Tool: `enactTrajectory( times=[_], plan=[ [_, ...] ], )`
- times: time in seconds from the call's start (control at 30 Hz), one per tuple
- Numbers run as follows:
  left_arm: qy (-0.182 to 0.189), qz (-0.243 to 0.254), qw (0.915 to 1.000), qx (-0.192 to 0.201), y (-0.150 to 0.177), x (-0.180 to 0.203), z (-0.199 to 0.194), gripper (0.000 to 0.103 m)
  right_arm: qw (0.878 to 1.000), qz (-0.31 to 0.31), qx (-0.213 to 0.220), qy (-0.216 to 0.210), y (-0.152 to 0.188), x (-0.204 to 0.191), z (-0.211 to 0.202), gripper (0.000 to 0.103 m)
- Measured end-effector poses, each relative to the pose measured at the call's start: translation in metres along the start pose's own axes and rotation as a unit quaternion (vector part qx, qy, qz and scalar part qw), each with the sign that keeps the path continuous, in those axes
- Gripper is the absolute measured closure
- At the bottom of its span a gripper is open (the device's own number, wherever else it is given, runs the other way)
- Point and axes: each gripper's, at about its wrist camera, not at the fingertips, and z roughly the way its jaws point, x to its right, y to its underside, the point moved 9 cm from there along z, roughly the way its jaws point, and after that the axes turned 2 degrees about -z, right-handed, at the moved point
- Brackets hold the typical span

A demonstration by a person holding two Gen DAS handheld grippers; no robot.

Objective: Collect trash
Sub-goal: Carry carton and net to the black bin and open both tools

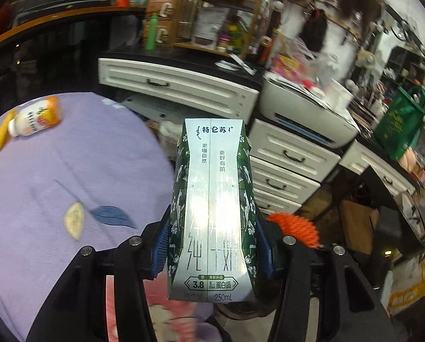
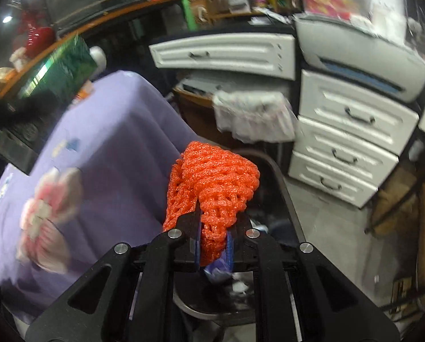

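My left gripper is shut on a silver and green 250 mL milk carton, held upright past the edge of the purple tablecloth. My right gripper is shut on an orange foam fruit net, held beyond the table edge above a dark round bin. The net also shows in the left wrist view, just right of the carton. The carton shows blurred at the upper left of the right wrist view. A small orange and white drink bottle lies on its side on the cloth at the far left.
A yellow item lies beside the bottle. White drawer units and a printer stand behind. A green bag sits on the counter at right. Cardboard stands on the floor under the counter.
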Motion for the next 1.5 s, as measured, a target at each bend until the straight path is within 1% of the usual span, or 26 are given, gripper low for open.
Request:
enactTrajectory(
  times=[0.1,0.13,0.17,0.23,0.27,0.37,0.57,0.77,0.9,0.93,0.97,1.0,1.03,1.07,1.23,1.43,1.5],
  plan=[
    [0.011,0.019,0.9997,-0.014,0.010,0.027,0.019,0.052,1.000,0.023,-0.019,0.008,0.017,0.016,0.017,0.087],
    [0.013,0.022,0.9995,-0.020,0.013,0.032,0.024,0.052,0.999,0.029,-0.025,0.012,0.022,0.020,0.021,0.079],
    [0.014,0.026,0.9992,-0.026,0.016,0.037,0.031,0.052,0.999,0.037,-0.032,0.019,0.027,0.024,0.025,0.065],
    [0.011,0.034,0.9987,-0.037,0.024,0.043,0.043,0.052,0.998,0.058,-0.034,0.022,0.034,0.034,0.028,0.050],
    [0.009,0.038,0.9982,-0.046,0.030,0.045,0.051,0.052,0.997,0.064,-0.031,0.023,0.036,0.037,0.027,0.047],
    [0.005,0.038,0.9968,-0.071,0.045,0.046,0.072,0.052,0.996,0.074,-0.028,0.041,0.039,0.052,0.025,0.046],
    [0.006,0.041,0.9920,-0.119,0.076,0.051,0.107,0.052,0.992,0.109,-0.006,0.059,0.032,0.079,0.011,0.046],
    [0.005,0.059,0.9876,-0.145,0.097,0.061,0.127,0.052,0.988,0.136,0.013,0.078,0.028,0.107,-0.001,0.046],
    [0.003,0.069,0.9847,-0.160,0.109,0.066,0.138,0.052,0.986,0.144,0.018,0.083,0.027,0.113,-0.004,0.046],
    [0.004,0.073,0.9841,-0.162,0.111,0.067,0.140,0.051,0.986,0.144,0.018,0.083,0.027,0.114,-0.005,0.046],
    [0.004,0.076,0.9833,-0.165,0.113,0.068,0.141,0.044,0.986,0.145,0.018,0.083,0.027,0.116,-0.005,0.046],
    [0.005,0.079,0.9827,-0.168,0.114,0.069,0.142,0.039,0.986,0.145,0.018,0.084,0.027,0.117,-0.005,0.046],
    [0.005,0.080,0.9825,-0.168,0.115,0.069,0.142,0.030,0.985,0.146,0.019,0.085,0.027,0.118,-0.005,0.046],
    [0.003,0.083,0.9829,-0.164,0.114,0.070,0.142,0.027,0.985,0.148,0.019,0.085,0.028,0.119,-0.005,0.046],
    [0.006,0.091,0.9839,-0.154,0.108,0.074,0.134,0.025,0.985,0.149,0.021,0.086,0.028,0.122,-0.006,0.046],
    [0.018,0.084,0.9886,-0.124,0.091,0.071,0.110,0.021,0.986,0.142,0.025,0.085,0.024,0.118,-0.007,0.046],
    [0.017,0.084,0.9897,-0.115,0.086,0.070,0.103,0.020,0.986,0.140,0.027,0.084,0.022,0.116,-0.009,0.046]
  ],
)
